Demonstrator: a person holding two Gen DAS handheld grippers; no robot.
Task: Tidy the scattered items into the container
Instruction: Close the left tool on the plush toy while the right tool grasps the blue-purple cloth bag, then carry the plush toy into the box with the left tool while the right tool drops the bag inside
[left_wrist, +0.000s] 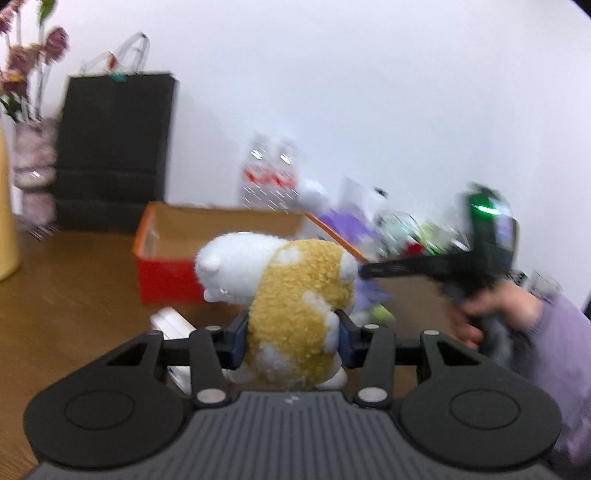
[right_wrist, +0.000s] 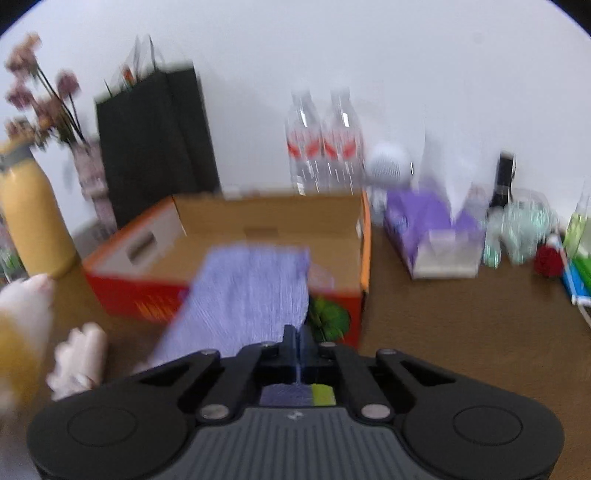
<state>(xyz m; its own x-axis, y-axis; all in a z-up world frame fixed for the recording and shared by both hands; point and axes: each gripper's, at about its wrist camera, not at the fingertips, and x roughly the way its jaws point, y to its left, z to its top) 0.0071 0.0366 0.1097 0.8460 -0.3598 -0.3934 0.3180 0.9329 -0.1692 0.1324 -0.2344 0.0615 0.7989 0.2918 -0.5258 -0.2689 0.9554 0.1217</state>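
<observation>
A white and yellow plush toy (left_wrist: 288, 288) is lifted above the brown table, and my left gripper (left_wrist: 291, 339) is shut on its body with the blue pads (left_wrist: 236, 341) pressing both sides. Behind it stands the open orange-red cardboard box (left_wrist: 166, 273). In the right wrist view, my right gripper (right_wrist: 297, 343) is shut on the edge of a purple cloth (right_wrist: 251, 295), which hangs in front of the box (right_wrist: 122, 291). The plush (right_wrist: 22, 317) shows at the left edge there. The left wrist view shows the right gripper (left_wrist: 365, 271) just right of the plush.
A black paper bag (right_wrist: 155, 147), two water bottles (right_wrist: 325, 147), a yellow bottle (right_wrist: 33, 221) and a flower vase (left_wrist: 33, 155) stand behind and left of the box. A purple tissue box (right_wrist: 436, 229) and small clutter (right_wrist: 546, 258) lie right. A whitish item (right_wrist: 79, 358) lies near the box front.
</observation>
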